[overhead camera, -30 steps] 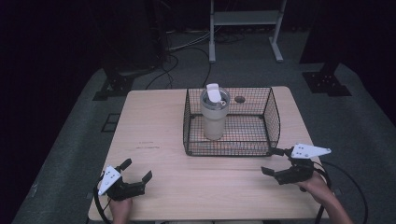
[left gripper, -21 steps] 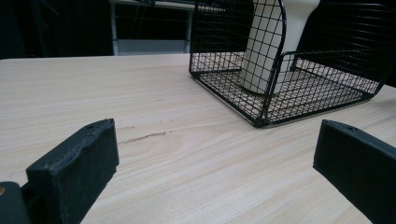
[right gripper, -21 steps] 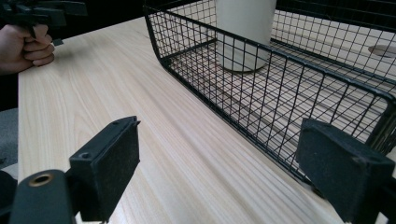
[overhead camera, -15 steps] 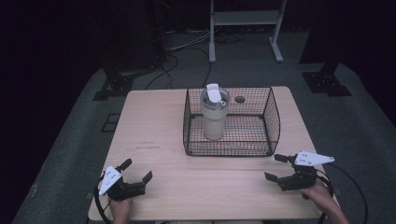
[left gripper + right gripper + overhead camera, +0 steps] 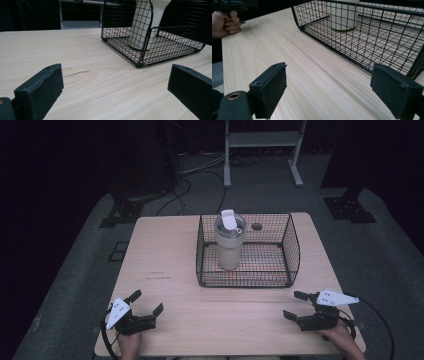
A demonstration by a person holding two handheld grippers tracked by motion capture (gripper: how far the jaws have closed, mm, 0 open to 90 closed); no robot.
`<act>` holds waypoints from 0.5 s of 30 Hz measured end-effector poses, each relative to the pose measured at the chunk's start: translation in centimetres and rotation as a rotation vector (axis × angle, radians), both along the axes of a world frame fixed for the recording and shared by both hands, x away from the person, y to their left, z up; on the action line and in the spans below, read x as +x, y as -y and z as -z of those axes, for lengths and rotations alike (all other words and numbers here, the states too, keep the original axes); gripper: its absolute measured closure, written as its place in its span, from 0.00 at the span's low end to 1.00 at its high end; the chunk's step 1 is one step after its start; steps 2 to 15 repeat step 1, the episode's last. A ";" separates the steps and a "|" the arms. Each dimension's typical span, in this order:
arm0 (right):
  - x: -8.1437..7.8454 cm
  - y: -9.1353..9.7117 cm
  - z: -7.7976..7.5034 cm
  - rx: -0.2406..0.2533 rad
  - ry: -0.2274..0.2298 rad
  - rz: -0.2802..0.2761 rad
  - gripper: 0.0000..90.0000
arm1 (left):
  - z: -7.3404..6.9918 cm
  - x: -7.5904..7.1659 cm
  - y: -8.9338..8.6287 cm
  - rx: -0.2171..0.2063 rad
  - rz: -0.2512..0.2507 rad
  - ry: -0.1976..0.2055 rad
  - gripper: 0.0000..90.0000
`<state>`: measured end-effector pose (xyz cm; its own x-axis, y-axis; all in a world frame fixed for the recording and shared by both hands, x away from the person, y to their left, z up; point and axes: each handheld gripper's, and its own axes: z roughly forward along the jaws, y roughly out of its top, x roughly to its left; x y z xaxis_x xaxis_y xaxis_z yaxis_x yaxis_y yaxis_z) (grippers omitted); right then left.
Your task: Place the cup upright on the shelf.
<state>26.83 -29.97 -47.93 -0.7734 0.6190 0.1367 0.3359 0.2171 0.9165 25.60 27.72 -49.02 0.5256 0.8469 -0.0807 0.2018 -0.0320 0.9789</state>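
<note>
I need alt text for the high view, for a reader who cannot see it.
A pale lidded tumbler stands upright inside a black wire basket on a wooden table. At the near edge, the left hand-held gripper and right hand-held gripper rest open, apart from the basket.

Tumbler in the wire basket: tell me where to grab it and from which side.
Grip the tumbler around its upper body just under the lid, coming down from above. It stands upright inside the wire basket, whose mesh walls block any side approach, while the top is open. The flip tab sticks up on the lid, so open tongs should probably straddle the body rather than the lid.
</note>
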 end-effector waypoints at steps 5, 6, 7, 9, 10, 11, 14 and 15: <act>-0.1 0.0 0.0 0.003 0.003 0.003 0.14 | 0.0 0.0 0.0 0.000 -0.001 0.000 0.00; -0.1 0.0 0.0 0.003 0.003 0.003 0.14 | 0.0 0.0 0.0 0.000 -0.001 0.000 0.00; -0.1 0.0 0.0 0.003 0.003 0.003 0.14 | 0.0 0.0 0.0 0.000 -0.001 0.000 0.00; -0.1 0.0 0.0 0.003 0.003 0.003 0.14 | 0.0 0.0 0.0 0.000 -0.001 0.000 0.00; -0.1 0.0 0.0 0.003 0.003 0.003 0.14 | 0.0 0.0 0.0 0.000 -0.001 0.000 0.00; -0.1 0.0 0.0 0.003 0.003 0.003 0.14 | 0.0 0.0 0.0 0.000 -0.001 0.000 0.00; -0.1 0.0 0.0 0.003 0.003 0.003 0.14 | 0.0 0.0 0.0 0.000 -0.001 0.000 0.00; -0.1 0.0 0.0 0.003 0.003 0.003 0.14 | 0.0 0.0 0.0 0.000 -0.001 0.000 0.00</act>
